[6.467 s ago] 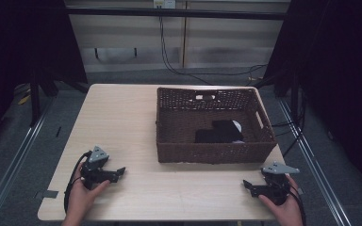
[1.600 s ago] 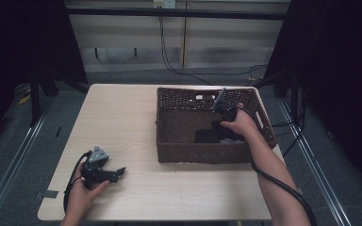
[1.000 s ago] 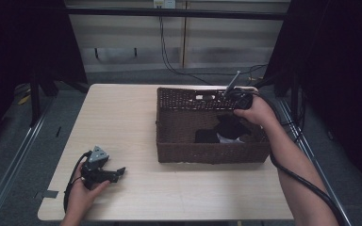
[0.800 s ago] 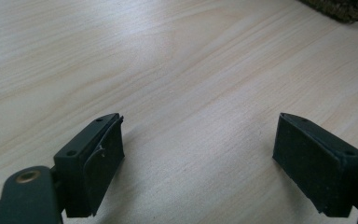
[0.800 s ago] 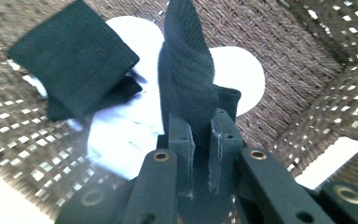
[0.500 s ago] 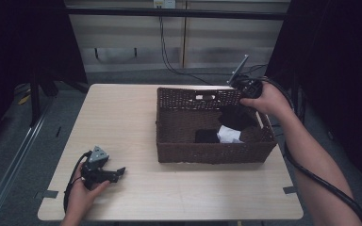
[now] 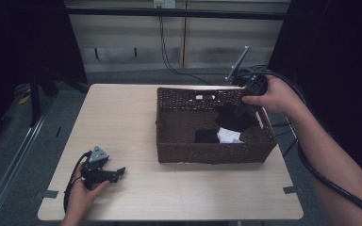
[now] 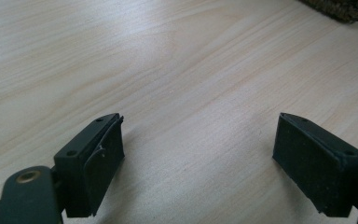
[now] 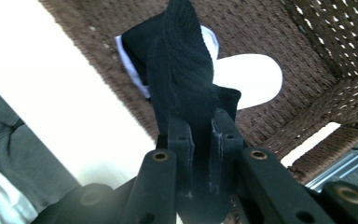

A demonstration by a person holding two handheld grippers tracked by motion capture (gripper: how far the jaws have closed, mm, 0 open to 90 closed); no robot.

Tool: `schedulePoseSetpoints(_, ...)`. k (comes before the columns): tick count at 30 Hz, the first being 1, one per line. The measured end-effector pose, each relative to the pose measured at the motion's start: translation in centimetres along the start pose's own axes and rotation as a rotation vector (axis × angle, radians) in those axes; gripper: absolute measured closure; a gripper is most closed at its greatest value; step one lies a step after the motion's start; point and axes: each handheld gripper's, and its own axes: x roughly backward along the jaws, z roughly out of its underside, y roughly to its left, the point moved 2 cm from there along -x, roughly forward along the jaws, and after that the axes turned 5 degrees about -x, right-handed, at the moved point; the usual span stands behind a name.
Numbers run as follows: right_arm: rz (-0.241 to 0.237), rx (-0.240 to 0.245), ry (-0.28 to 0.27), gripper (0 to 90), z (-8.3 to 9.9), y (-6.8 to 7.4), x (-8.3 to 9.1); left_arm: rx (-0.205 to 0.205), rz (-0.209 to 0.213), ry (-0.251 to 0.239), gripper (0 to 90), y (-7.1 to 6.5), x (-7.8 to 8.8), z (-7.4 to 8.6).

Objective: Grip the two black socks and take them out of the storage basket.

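1. Black sock [image 9: 182, 79] hangs pinched in the right gripper [image 9: 200, 140], fingers closed on its end, above the wicker basket [image 7: 212, 153].
2. Left gripper [image 8: 198, 154] rests near the counter's [image 7: 122, 117] near-left corner, fingers wide apart, holding nothing.
3. White cloth [image 7: 228, 135] and another dark item [image 7: 206, 136] lie inside the basket, toward the counter's far-right corner.

basket [image 7: 212, 153] dark brown woven wicker. sock [image 9: 182, 79] black, ribbed knit. white fabric [image 9: 251, 74] under it. table [image 7: 122, 117] light wood grain. gripper jaws matte black.
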Motion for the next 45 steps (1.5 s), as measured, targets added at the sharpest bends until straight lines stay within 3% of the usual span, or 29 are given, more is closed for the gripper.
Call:
schedulePoseSetpoints(3, -0.008, 0.005, -0.002, 80.4, 0.3, 0.6, 0.3, 0.000, 0.000, 0.000, 15.4, 0.0, 0.0, 0.0)
schedulePoseSetpoints(8, -0.013, 0.057, 0.000, 80.4, 1.2, 2.3, 0.3, -0.001, -0.003, 0.000, 15.4, 0.0, 0.0, 0.0)
schedulePoseSetpoints(19, -0.075, 0.172, 0.013, 80.1, 3.0, 6.6, -0.8, -0.001, -0.002, 0.000, 15.4, 0.0, 0.0, 0.0)
schedulePoseSetpoints(21, -0.079, 0.181, 0.013, 80.2, 3.1, 6.8, -1.0, 0.000, -0.002, 0.000, 15.4, 0.0, 0.0, 0.0)
schedulePoseSetpoints(28, -0.117, 0.237, 0.026, 80.0, 3.6, 8.7, -3.9, 0.000, -0.004, -0.004, 15.4, 0.0, 0.0, 0.0)
schedulePoseSetpoints(38, -0.138, 0.270, 0.060, 79.6, 3.2, 10.3, -10.1, -0.006, -0.003, 0.001, 15.4, 0.0, 0.0, 0.0)
schedulePoseSetpoints(45, -0.134, 0.282, 0.067, 78.9, 2.9, 10.7, -12.1, -0.006, -0.002, 0.001, 15.4, 0.0, 0.0, 0.0)
